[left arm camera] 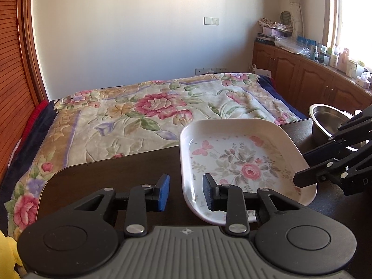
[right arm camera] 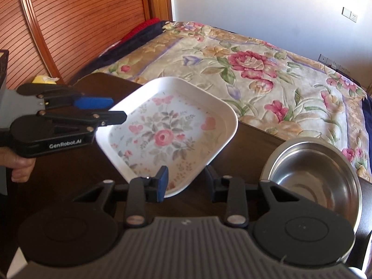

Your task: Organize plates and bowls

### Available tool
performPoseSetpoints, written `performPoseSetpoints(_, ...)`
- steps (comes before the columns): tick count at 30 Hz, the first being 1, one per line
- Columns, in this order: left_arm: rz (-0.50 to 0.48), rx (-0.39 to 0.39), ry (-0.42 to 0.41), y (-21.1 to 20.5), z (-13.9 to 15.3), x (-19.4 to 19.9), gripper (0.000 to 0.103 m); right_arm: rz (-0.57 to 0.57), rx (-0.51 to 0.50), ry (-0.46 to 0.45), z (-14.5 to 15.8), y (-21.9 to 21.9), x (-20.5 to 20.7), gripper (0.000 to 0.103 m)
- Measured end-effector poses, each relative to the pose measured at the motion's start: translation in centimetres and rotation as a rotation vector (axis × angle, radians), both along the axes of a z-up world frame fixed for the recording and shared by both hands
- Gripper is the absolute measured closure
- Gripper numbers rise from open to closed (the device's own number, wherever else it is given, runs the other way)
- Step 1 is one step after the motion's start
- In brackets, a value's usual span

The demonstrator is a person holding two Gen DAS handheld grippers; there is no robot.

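Note:
A white square plate (left arm camera: 234, 160) (right arm camera: 167, 134) with a pink rose print lies flat on the dark table (left arm camera: 104, 174). My left gripper (left arm camera: 186, 193) (right arm camera: 116, 109) straddles the plate's left rim: one finger is over the plate's inside, the other over the table, with a gap on both sides. My right gripper (right arm camera: 187, 183) (left arm camera: 301, 167) straddles the opposite rim the same way, its pads clear of the plate. Both stand open. A steel bowl (right arm camera: 311, 176) (left arm camera: 325, 121) sits upright and empty on the table just right of the plate.
A bed with a floral blanket (left arm camera: 151, 116) runs along the table's far edge. Wooden cabinets (left arm camera: 302, 79) with clutter on top line the right wall. A hand (right arm camera: 21, 167) holds the left gripper's grip. Bare tabletop lies left of the plate.

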State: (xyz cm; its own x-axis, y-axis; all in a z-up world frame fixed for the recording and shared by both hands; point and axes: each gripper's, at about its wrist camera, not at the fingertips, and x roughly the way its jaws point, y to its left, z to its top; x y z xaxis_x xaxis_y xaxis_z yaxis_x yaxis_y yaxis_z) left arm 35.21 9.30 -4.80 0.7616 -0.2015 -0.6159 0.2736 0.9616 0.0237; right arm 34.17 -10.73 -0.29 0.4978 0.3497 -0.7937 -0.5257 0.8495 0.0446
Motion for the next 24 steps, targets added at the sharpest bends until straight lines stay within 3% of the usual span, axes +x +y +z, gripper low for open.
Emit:
performPoseSetpoints(11, 0.002, -0.026, 0.004, 0.0, -0.4, 0.3, 0.072, 0.005, -0.026, 0.004, -0.4, 0.2, 0.6, 0.079)
performPoseSetpoints(15, -0.012, -0.027, 0.007, -0.1, -0.4, 0.2, 0.08, 0.007, -0.027, 0.005, -0.4, 0.1, 0.7, 0.079)
performPoseSetpoints(24, -0.008, -0.046, 0.027, 0.4, 0.0, -1.2, 0.08, -0.003, 0.006, 0.019, -0.3, -0.3, 0.5, 0.083)
